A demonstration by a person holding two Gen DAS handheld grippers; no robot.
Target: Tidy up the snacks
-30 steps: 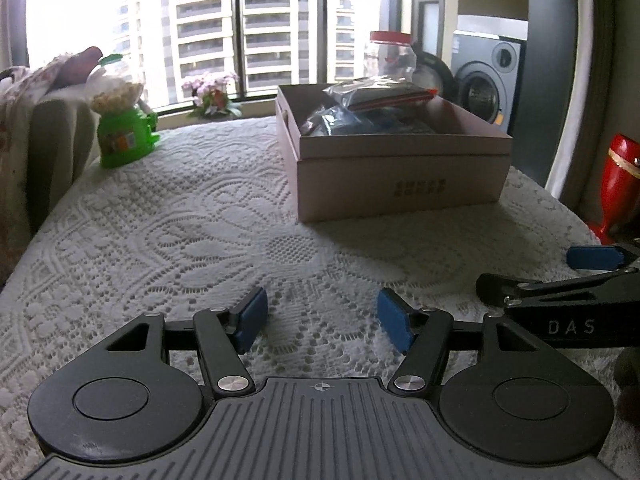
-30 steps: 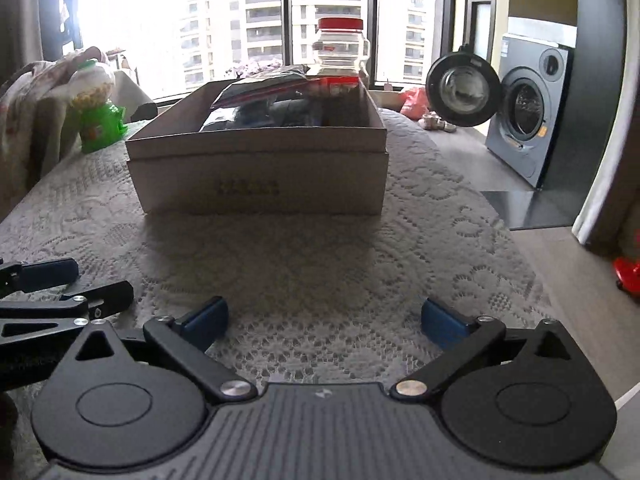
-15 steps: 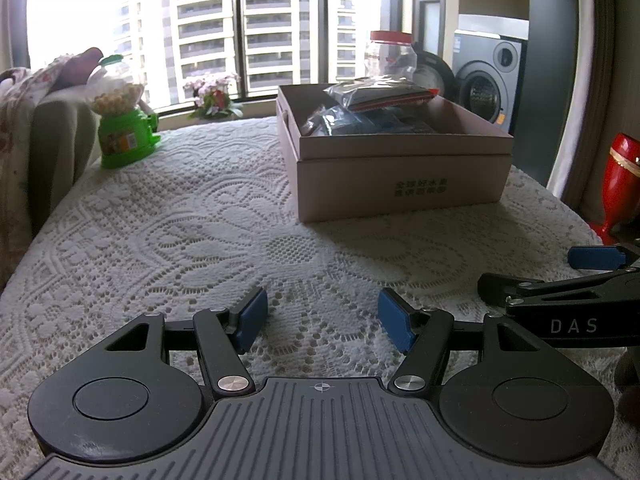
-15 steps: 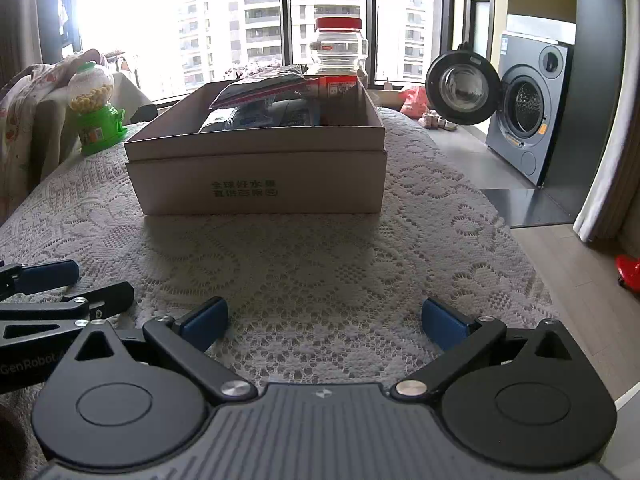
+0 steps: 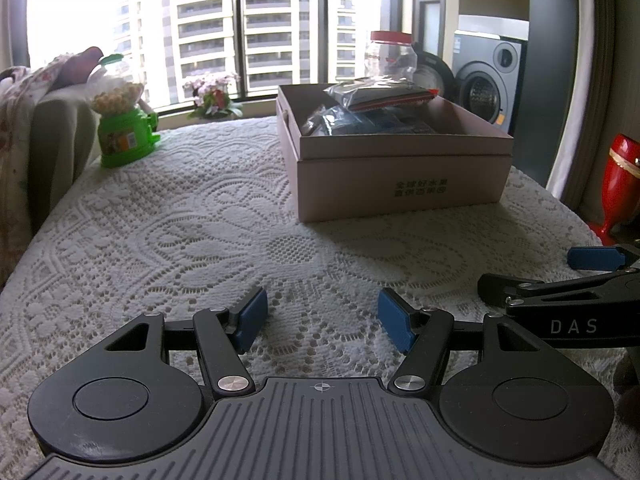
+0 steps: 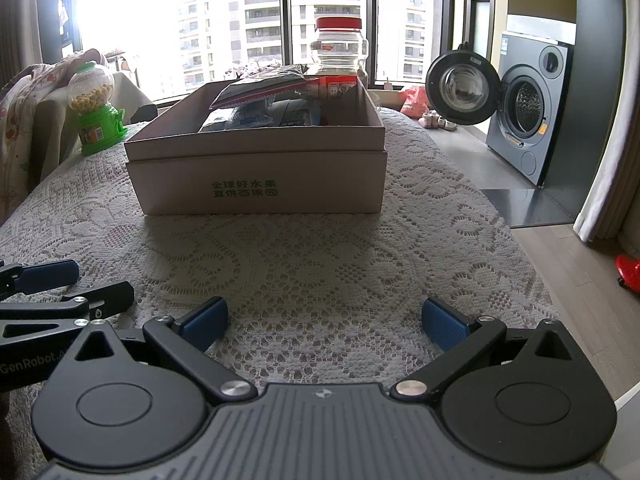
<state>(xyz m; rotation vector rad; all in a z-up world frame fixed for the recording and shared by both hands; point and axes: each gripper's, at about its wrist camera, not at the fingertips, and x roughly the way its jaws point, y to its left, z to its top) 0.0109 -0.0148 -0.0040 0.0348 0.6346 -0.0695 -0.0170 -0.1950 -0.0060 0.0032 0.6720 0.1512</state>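
A pink cardboard box (image 5: pixel 400 176) with green print stands on the lace-covered table; it also shows in the right wrist view (image 6: pixel 256 184). Several snack packets (image 5: pixel 376 94) lie piled inside it, seen also in the right wrist view (image 6: pixel 264 92). My left gripper (image 5: pixel 322 316) is open and empty, low over the cloth in front of the box. My right gripper (image 6: pixel 324 322) is open and empty, beside the left one. Each gripper shows at the edge of the other's view.
A clear jar with a red lid (image 6: pixel 339 46) stands behind the box. A green candy dispenser (image 5: pixel 122 128) sits at the table's far left. A washing machine with its door open (image 6: pixel 520 108) is to the right. A red vase (image 5: pixel 618 184) stands beyond the table's right edge.
Both grippers have stayed almost still and open; the views shifted only slightly.
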